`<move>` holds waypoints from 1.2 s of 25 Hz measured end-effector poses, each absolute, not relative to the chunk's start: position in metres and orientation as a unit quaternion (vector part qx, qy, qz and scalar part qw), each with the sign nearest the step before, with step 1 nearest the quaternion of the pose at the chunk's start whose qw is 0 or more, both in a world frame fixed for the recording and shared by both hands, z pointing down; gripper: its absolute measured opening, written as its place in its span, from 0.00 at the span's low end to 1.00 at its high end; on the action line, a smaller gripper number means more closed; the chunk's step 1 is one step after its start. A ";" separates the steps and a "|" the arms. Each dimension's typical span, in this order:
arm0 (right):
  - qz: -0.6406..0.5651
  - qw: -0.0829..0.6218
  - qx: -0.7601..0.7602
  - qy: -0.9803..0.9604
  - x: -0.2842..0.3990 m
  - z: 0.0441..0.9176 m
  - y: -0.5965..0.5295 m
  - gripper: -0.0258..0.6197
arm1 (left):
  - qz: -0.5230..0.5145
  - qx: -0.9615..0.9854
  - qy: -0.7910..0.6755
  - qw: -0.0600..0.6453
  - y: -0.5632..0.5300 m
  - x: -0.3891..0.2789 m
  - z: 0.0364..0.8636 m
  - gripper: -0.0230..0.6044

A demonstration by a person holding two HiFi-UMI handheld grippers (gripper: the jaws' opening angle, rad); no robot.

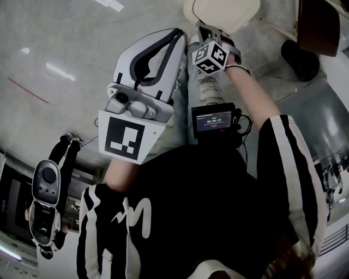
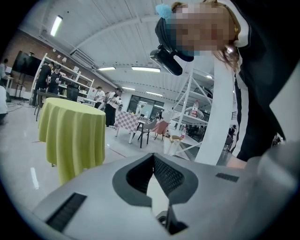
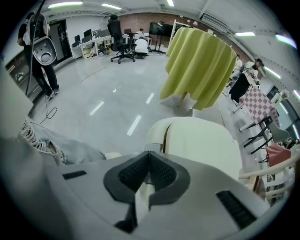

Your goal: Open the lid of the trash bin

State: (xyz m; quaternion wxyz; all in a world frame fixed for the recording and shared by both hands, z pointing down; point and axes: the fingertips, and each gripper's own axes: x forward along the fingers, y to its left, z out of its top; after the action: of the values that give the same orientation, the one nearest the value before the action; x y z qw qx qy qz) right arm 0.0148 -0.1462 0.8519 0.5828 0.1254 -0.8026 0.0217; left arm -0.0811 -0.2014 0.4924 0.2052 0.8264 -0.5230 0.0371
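The cream trash bin (image 1: 221,13) stands on the floor at the top of the head view, with its rounded lid (image 3: 201,145) lying down flat. My right gripper (image 3: 149,153) is just short of the bin, its marker cube (image 1: 210,57) showing below the bin's edge; its jaws are shut on nothing and point at the lid's near side. My left gripper (image 1: 175,34) is held up in front of my body to the left of the right one, jaws shut and empty. In the left gripper view the gripper (image 2: 153,155) looks away across the hall, and the bin is out of sight there.
A round table with a yellow cloth (image 3: 201,65) stands beyond the bin, also seen as the yellow table (image 2: 72,131). A dark chair (image 1: 319,24) is at the bin's right. A standing person (image 1: 49,201) is at left. White shelving (image 2: 197,117) and several people stand far off.
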 end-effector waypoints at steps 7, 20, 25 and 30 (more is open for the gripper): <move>0.002 0.606 0.154 -0.780 0.016 0.852 -0.147 0.04 | 0.039 0.830 -0.517 0.203 -0.202 -0.079 0.490 0.05; 0.032 0.619 0.165 -0.767 0.022 0.855 -0.140 0.04 | 0.044 0.838 -0.508 0.195 -0.205 -0.075 0.489 0.05; 0.066 0.616 0.185 -0.763 0.028 0.855 -0.145 0.04 | 0.043 0.841 -0.504 0.194 -0.205 -0.073 0.489 0.05; 0.090 0.600 0.194 -0.771 0.034 0.850 -0.148 0.04 | 0.046 0.843 -0.499 0.194 -0.204 -0.070 0.491 0.05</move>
State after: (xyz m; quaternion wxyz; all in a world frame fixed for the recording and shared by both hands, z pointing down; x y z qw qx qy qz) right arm 0.0342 -0.1477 0.8503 0.6003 0.1939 -0.7707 0.0896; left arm -0.0699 -0.2041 0.4911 0.1940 0.8434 -0.4989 0.0455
